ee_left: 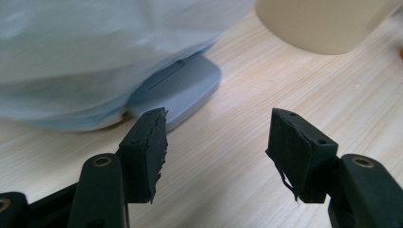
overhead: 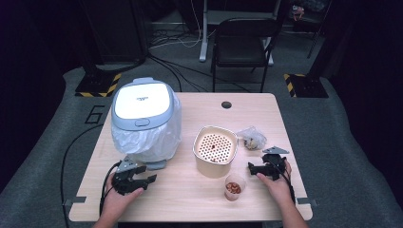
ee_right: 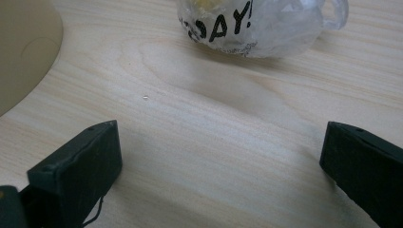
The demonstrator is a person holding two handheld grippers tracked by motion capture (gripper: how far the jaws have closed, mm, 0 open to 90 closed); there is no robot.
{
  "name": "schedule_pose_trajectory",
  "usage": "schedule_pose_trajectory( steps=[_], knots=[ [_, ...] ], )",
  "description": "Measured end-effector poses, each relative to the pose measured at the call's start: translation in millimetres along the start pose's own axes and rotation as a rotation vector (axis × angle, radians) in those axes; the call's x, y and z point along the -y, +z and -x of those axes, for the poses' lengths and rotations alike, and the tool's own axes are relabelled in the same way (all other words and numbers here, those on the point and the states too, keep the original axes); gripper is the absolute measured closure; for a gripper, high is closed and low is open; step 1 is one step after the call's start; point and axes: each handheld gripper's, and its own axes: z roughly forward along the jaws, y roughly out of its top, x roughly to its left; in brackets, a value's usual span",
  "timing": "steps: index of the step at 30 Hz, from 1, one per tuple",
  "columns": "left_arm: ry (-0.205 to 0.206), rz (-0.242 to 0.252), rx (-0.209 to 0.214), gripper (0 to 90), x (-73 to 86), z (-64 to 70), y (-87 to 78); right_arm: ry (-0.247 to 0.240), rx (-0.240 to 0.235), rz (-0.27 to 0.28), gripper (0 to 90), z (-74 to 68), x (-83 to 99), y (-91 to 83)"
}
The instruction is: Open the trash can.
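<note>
Black jaws fill the foreground of both gripper views, and both pairs stand wide apart with nothing between them. Left hand-held gripper is parked low over the table, its jaws aimed at the grey-blue foot pedal of the lidded bin, which sits just ahead of it, close but not touching. Right hand-held gripper hovers over bare wood; ahead of it and well apart lies a crumpled clear plastic bag with black lettering.

My read: this is the opening stance, nothing grasped yet. The bin is shut, its white liner bunched under the lid, so the likely next move is opening that bin or picking up the bag for it. The bag is flimsy, so the right jaws would need to travel forward and close on a bunched fold rather than a flat patch.

From the high view you get the layout: the cream container with a perforated top stands between the two grippers, with a small clear cup of brownish pieces just inboard of the right hand. The right gripper view adds the lettering on the bag; the left gripper view brings the pedal up close, showing its slot.
</note>
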Motion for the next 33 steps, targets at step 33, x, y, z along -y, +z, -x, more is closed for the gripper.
schedule_pose_trajectory(
  steps=[33],
  knots=[
    [0.006,0.002,-0.068,39.4,-10.3,19.2,40.8,0.001,0.000,0.000,0.0,-0.1,0.1,0.0]
  ],
)
